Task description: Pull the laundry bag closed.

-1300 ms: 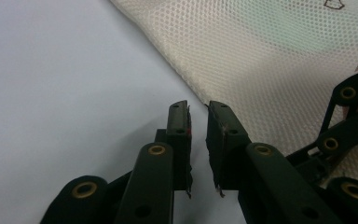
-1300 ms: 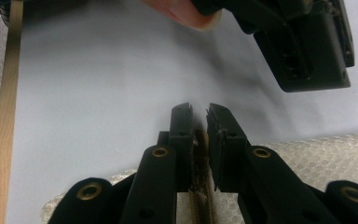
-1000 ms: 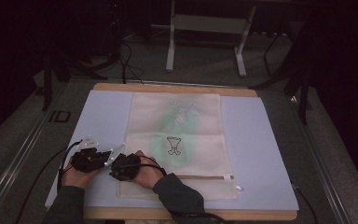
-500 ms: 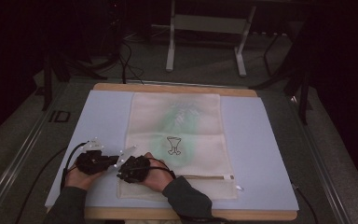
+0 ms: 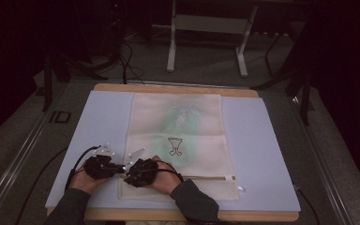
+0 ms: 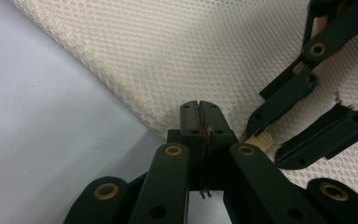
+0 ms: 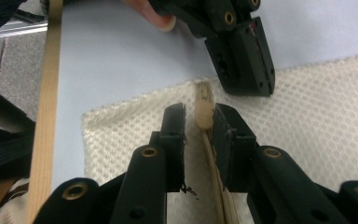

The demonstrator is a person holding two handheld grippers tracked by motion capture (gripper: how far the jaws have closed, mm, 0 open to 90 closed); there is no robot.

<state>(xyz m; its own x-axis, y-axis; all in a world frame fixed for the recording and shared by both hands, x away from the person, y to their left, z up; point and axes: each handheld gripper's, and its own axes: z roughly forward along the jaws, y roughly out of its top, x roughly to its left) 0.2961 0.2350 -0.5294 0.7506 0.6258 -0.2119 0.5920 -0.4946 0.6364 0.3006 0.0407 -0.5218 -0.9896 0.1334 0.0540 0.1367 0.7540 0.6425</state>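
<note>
Room dim, walls in darkness. Grey carpeted floor beyond the table. Wooden table (pale blue mat covering most of its top). White metal stand behind it; dark stand legs at right; black cables on floor, left rear.

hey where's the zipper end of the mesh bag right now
In the right gripper view, the zipper end lies between the right gripper and its open jaws, at the mesh bag's near-left corner, beside the shut left gripper.
</note>
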